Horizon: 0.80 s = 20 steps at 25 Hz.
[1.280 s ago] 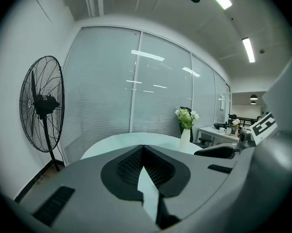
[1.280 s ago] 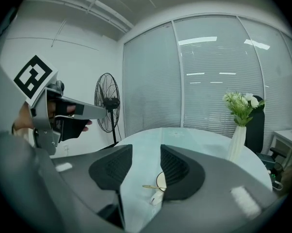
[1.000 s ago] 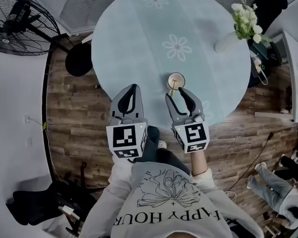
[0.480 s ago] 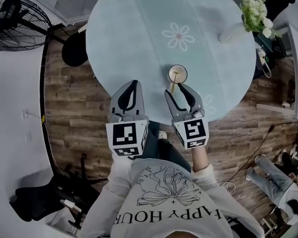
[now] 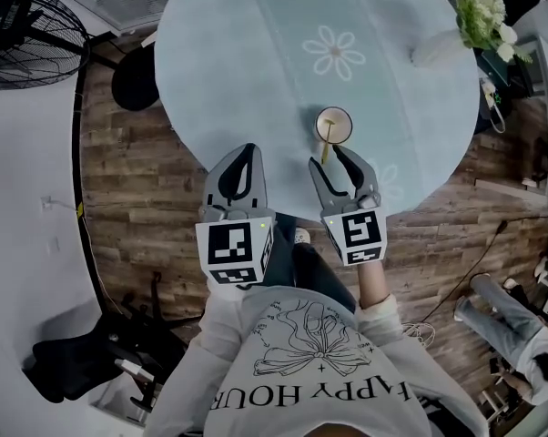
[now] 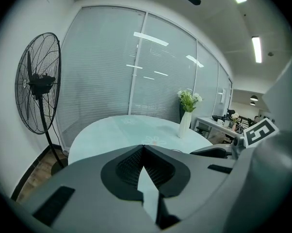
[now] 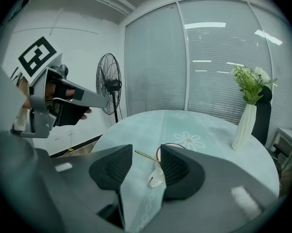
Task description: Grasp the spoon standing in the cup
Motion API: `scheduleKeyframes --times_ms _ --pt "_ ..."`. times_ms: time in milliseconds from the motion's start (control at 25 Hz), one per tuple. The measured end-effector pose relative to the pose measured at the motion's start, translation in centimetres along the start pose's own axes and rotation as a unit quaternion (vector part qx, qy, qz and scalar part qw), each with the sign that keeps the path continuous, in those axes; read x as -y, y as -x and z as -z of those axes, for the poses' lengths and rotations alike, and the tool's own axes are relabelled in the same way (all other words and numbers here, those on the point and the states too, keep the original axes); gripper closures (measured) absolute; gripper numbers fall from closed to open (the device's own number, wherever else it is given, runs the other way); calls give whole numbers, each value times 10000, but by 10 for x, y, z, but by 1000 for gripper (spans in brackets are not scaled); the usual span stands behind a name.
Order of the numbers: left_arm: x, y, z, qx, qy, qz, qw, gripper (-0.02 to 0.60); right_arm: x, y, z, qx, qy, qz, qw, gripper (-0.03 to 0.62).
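Cup higher up, round table, wood floor

The right gripper hides most of the cup behind its jaws.

Spoon in cup on table, vase far right, fan left.

Matt cloth covers the table; the floor is rough-grained wood planks. The spoon looks like brassy metal, the cup perhaps smooth glazed ceramic.
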<state>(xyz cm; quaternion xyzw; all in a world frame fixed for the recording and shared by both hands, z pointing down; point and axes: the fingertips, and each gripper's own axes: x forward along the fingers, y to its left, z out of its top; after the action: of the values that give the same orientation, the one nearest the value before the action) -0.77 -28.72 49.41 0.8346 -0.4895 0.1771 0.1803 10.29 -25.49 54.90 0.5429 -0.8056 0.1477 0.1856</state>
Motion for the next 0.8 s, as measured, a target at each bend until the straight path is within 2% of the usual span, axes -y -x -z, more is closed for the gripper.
scheduleKeyframes --times_ms 240,320,520,800 --pt "0 -5 8 -64 10 48 10000 580 2 -5 11 -71 -7 51 10000 408" --pt "0 -6 10 -92 19 56 9999 580 4 -6 13 -63 9 104 9999 449" --pt "-3 -9 16 -152 49 60 9999 580 6 -9 14 -68 68 186 9998 490" --pt "-2 -8 20 -179 82 70 9998 580 11 -6 13 21 19 322 9995 509"
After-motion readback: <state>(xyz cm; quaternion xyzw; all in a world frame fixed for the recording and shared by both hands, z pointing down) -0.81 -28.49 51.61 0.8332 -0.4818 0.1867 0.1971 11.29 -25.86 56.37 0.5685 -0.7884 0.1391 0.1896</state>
